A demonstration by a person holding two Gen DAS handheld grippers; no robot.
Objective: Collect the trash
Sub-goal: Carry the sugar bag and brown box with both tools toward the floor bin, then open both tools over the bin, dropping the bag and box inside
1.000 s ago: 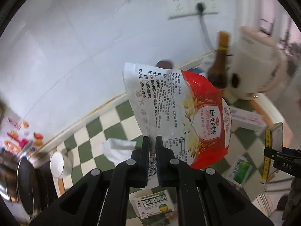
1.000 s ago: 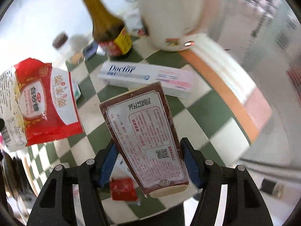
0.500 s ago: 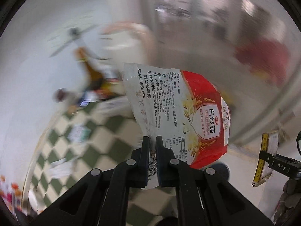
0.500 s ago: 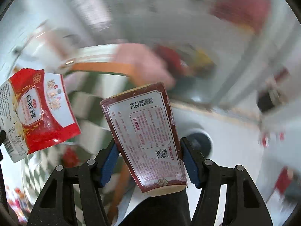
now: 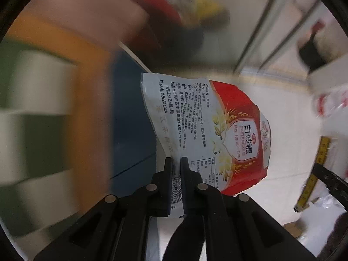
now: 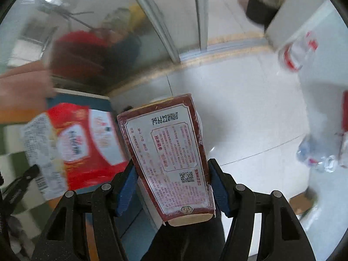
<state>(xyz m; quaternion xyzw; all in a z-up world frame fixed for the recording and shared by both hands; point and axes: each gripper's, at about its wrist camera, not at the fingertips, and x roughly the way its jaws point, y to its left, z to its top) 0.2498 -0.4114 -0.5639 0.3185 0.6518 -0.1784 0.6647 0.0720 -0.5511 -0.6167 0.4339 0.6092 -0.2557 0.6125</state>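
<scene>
My left gripper [image 5: 176, 163] is shut on the bottom edge of a red and white sugar bag [image 5: 217, 130], which hangs in the air above a white tiled floor. The bag also shows blurred in the right wrist view [image 6: 74, 145]. My right gripper [image 6: 171, 171] is shut on a dark red box with a white printed label [image 6: 167, 154], held upright between the blue pads. The box's yellow edge shows at the right of the left wrist view [image 5: 313, 171].
The green and white checked table with an orange edge [image 5: 91, 82] is at the left, above a blue cabinet front [image 5: 130, 134]. White floor tiles [image 6: 250, 113] spread below. Clear plastic bottles [image 6: 315, 150] lie at the right. A glass door frame [image 6: 165, 32] stands behind.
Both grippers have swung away from the table toward the floor and door, each still holding its item. The bottle, cooker and boxes on the table have left view.
</scene>
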